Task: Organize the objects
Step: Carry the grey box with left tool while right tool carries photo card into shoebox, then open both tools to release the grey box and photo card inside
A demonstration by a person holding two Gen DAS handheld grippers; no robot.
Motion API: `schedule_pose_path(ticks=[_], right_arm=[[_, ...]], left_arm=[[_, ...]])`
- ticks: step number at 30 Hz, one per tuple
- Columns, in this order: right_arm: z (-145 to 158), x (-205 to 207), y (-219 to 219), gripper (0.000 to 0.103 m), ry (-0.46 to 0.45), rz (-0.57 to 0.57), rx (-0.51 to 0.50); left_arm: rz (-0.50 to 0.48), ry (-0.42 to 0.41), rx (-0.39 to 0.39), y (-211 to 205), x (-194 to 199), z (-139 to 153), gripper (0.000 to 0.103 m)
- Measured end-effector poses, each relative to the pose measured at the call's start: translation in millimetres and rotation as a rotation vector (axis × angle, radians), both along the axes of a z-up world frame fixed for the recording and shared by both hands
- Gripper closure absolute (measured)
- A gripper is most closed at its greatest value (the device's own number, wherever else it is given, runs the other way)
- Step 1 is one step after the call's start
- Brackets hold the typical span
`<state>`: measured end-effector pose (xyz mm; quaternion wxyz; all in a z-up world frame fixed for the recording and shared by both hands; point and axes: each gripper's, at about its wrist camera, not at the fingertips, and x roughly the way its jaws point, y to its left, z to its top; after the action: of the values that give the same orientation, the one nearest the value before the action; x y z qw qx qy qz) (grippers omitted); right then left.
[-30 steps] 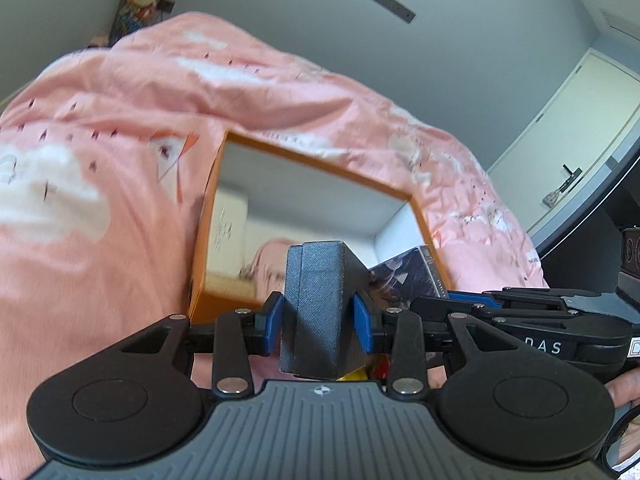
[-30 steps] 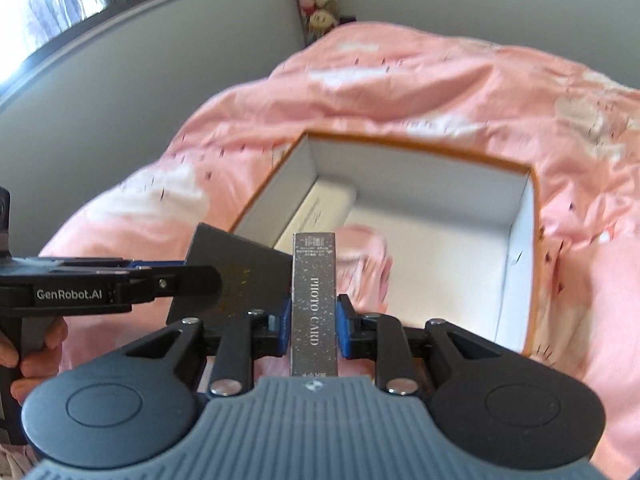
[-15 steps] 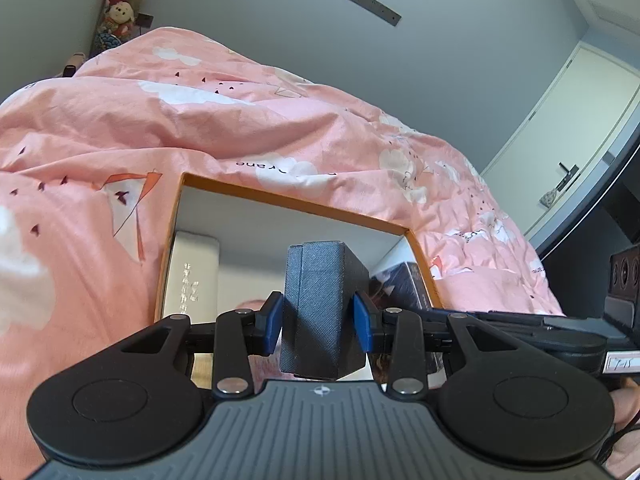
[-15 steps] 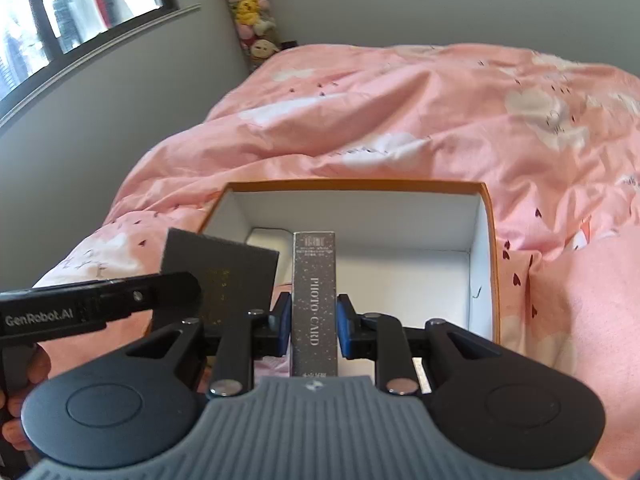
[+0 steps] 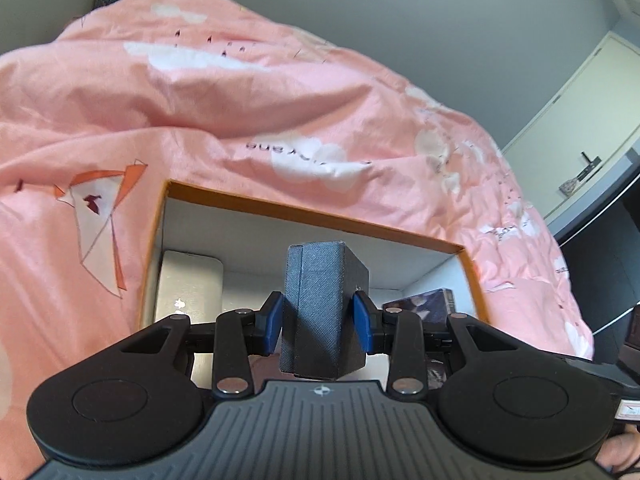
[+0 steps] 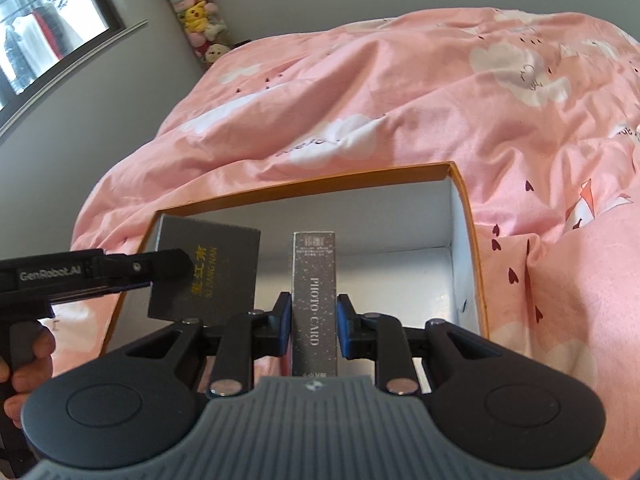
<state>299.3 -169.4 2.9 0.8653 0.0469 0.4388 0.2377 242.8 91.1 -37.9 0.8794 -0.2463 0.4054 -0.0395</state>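
Observation:
My left gripper [image 5: 319,322] is shut on a dark grey textured box [image 5: 320,312], held upright over the open orange box [image 5: 304,210] with white inner walls. In the right wrist view that same dark box [image 6: 208,272] shows gold lettering and hangs in the left gripper [image 6: 168,268] at the orange box's [image 6: 320,184] left side. My right gripper [image 6: 314,326] is shut on a slim grey carton marked PHOTO CARD [image 6: 314,300], standing on end above the box's middle. A flat silver case [image 5: 188,292] lies inside at the left. The photo card carton [image 5: 424,304] peeks in at the right.
The orange box rests on a rumpled pink duvet [image 6: 400,100] that rises around it on all sides. A hand [image 6: 24,364] grips the left tool's handle. Plush toys [image 6: 196,12] hang in the far corner by a window [image 6: 40,20]. A door [image 5: 588,136] stands far right.
Both grippers have moved forward and down with their boxes, so the orange box now sits closer beneath them. The silver case inside has come into the left view.

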Motion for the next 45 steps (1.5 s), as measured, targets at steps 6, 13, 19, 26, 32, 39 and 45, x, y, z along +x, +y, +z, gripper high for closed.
schedule_pose_path(ticks=[6, 13, 19, 26, 32, 39, 45], right_arm=[[-16.9, 21.3, 0.7, 0.079, 0.034, -0.01, -0.017], [-34.2, 44.8, -0.7, 0.079, 0.109, -0.023, 0.013], [-41.6, 54.4, 7.6, 0.079, 0.123, -0.02, 0.011], [-46.9, 60.7, 13.4, 0.079, 0.137, -0.024, 0.024], [-49.7, 64.9, 15.0, 0.079, 0.152, -0.032, 0.033], [-56.7, 72.7, 25.0, 0.079, 0.205, -0.031, 0.089], [-61.7, 75.1, 34.2, 0.079, 0.229, -0.026, 0.131]], left_arm=[[0.004, 0.049, 0.03, -6.7, 28.4, -24.4, 0.061], [-0.014, 0.13, 0.048, -5.9, 48.1, -45.5, 0.061], [0.002, 0.161, 0.047, 4.3, 48.7, -50.9, 0.06], [-0.04, 0.165, 0.117, -2.6, 45.9, -43.4, 0.042], [-0.038, 0.138, 0.124, 0.1, 40.5, -33.1, 0.047], [-0.063, 0.132, 0.214, -5.3, 39.8, -32.6, 0.062], [-0.069, 0.124, 0.221, -4.7, 33.5, -34.3, 0.066]])
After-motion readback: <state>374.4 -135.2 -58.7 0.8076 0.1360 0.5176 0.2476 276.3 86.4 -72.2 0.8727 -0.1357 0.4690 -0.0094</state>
